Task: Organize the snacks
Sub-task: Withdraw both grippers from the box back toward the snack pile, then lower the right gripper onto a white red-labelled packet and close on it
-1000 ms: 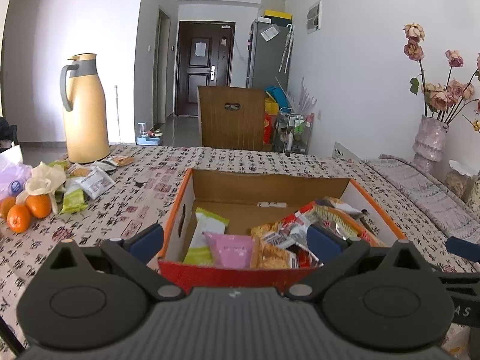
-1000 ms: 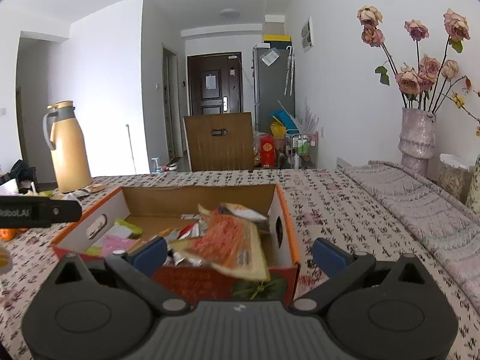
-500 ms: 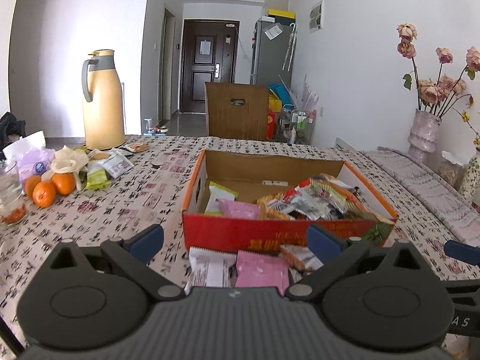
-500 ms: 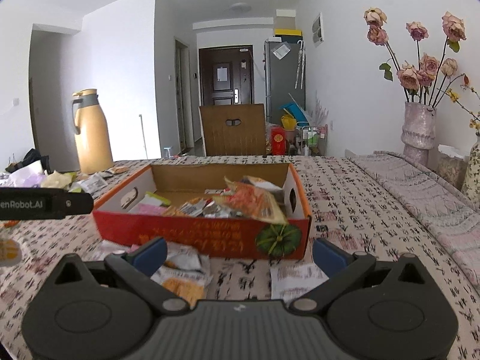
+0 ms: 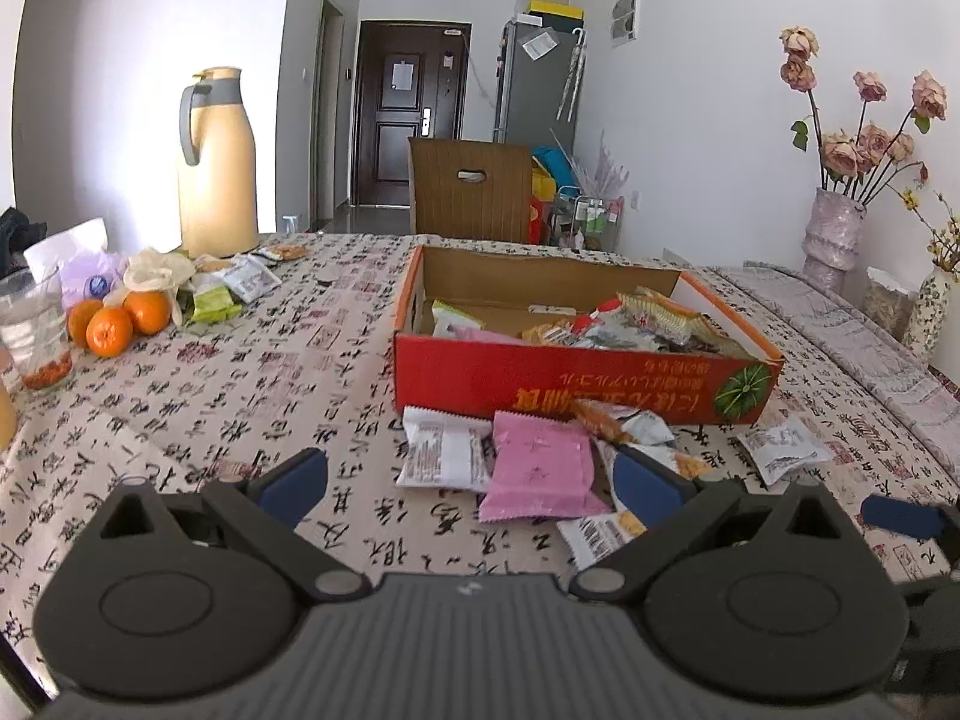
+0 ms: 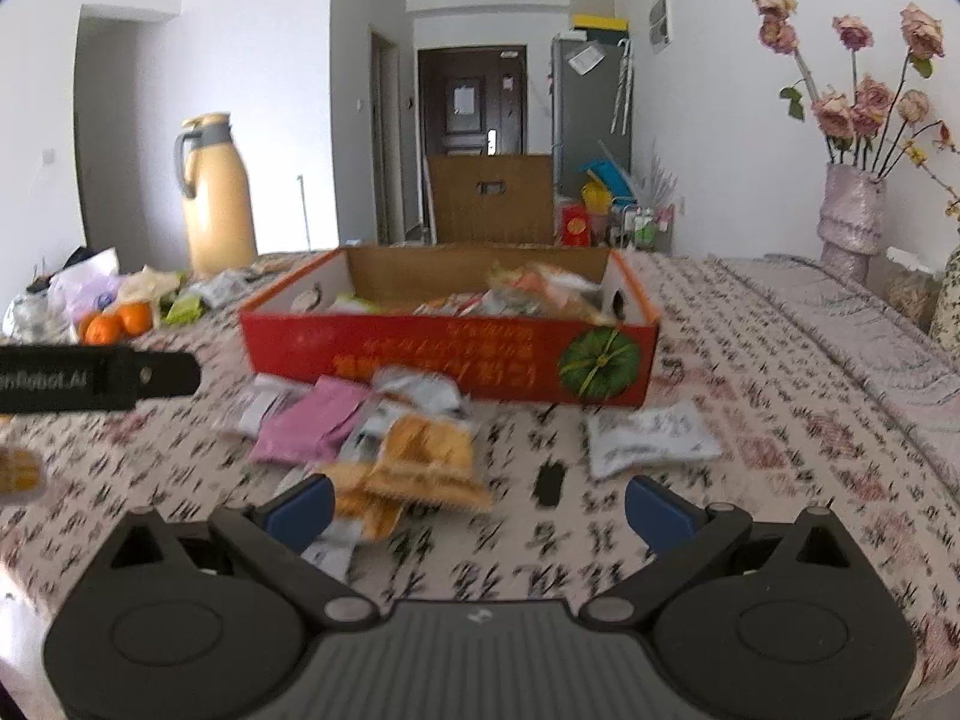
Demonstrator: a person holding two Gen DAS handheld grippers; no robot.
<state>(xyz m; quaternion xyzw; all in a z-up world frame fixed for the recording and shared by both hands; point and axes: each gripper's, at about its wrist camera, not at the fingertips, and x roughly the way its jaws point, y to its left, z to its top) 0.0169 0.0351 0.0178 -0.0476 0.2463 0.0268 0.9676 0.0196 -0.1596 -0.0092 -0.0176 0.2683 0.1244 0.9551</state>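
A red cardboard box (image 5: 576, 378) with several snack packets inside stands on the patterned tablecloth; it also shows in the right wrist view (image 6: 450, 360). Loose packets lie in front of it: a pink packet (image 5: 540, 465), a white packet (image 5: 444, 450), an orange packet (image 6: 429, 456) and a white packet (image 6: 651, 435) to the right. My left gripper (image 5: 471, 480) is open and empty, held back from the pink packet. My right gripper (image 6: 477, 507) is open and empty, just short of the orange packet. The left gripper's side (image 6: 96, 381) shows at the left of the right wrist view.
A yellow thermos (image 5: 216, 165), oranges (image 5: 117, 324), more packets (image 5: 228, 291) and a glass (image 5: 33, 330) stand at the far left. A vase of dried roses (image 5: 837, 234) stands at the right. A grey cloth (image 6: 840, 324) covers the table's right side.
Both grippers have pulled back from the box and away from its rim. The loose packets in front of the box have come into view. Both grippers stay open.
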